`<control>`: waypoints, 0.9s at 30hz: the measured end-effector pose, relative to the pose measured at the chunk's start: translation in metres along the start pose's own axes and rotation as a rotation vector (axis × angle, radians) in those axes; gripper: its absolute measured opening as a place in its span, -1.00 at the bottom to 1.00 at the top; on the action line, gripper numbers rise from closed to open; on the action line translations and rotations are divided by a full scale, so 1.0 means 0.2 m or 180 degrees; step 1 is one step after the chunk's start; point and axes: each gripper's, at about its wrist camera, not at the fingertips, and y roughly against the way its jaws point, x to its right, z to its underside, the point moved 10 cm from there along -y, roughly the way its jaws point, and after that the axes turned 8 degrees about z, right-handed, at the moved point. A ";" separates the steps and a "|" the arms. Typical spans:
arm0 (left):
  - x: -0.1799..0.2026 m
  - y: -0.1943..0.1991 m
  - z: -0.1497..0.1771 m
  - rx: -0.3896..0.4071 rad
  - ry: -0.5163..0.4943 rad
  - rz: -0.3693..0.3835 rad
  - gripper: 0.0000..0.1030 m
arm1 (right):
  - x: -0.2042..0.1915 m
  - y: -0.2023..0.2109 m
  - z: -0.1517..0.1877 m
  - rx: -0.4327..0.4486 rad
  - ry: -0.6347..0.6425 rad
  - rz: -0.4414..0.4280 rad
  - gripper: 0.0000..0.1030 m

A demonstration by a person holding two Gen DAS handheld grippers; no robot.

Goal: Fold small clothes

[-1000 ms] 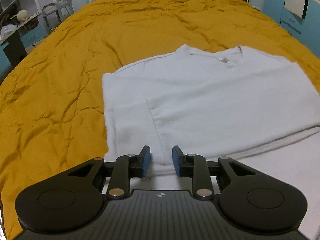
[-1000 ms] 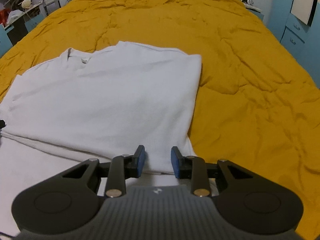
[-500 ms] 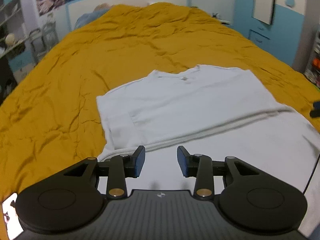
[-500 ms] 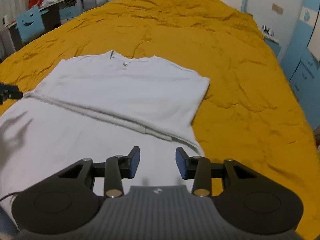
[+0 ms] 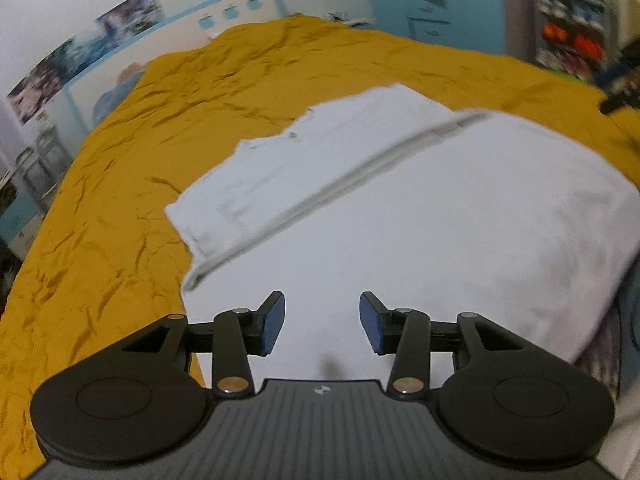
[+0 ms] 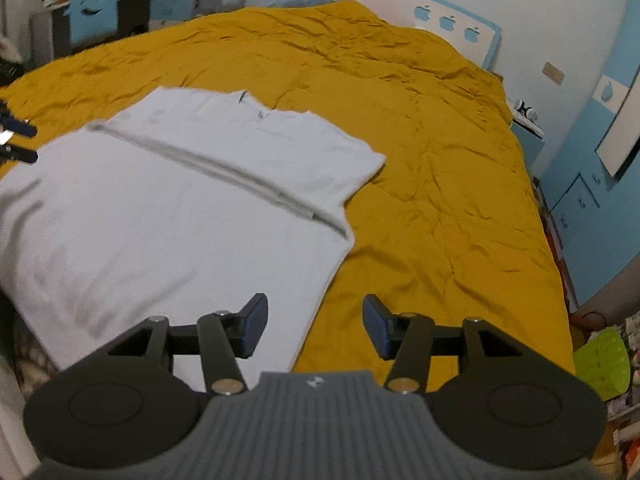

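Note:
A white shirt lies flat on the mustard-yellow bedspread, its lower part folded up over the chest so a hem line crosses it. The neckline points to the far side. My left gripper hovers above the shirt's near left part, jaws opening, nothing between them. In the right wrist view the same shirt fills the left half. My right gripper hangs above the shirt's near right edge, jaws opening and empty. The left gripper's blue fingertips show at the left border.
The bedspread stretches far beyond and to the right of the shirt. A desk with clutter stands at the far left, blue drawers at the right. A green item lies off the bed's near right corner.
Both grippers have pulled back and risen from the shirt's folded edge, rolled, and their jaws have spread wider. The shirt stays folded on the bed.

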 end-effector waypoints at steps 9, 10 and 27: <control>0.30 0.01 0.31 -0.0370 -0.0888 0.0252 0.34 | -0.25 0.03 0.29 -0.0090 0.0304 -0.0190 -0.02; 0.33 0.00 0.34 -0.0423 -0.0966 0.0264 0.34 | -0.28 0.03 0.32 -0.0107 0.0340 -0.0208 -0.02; 0.45 -0.18 0.72 -0.0706 -0.1994 -0.0289 0.74 | -0.63 -0.08 0.58 -0.0076 0.1441 -0.0032 0.57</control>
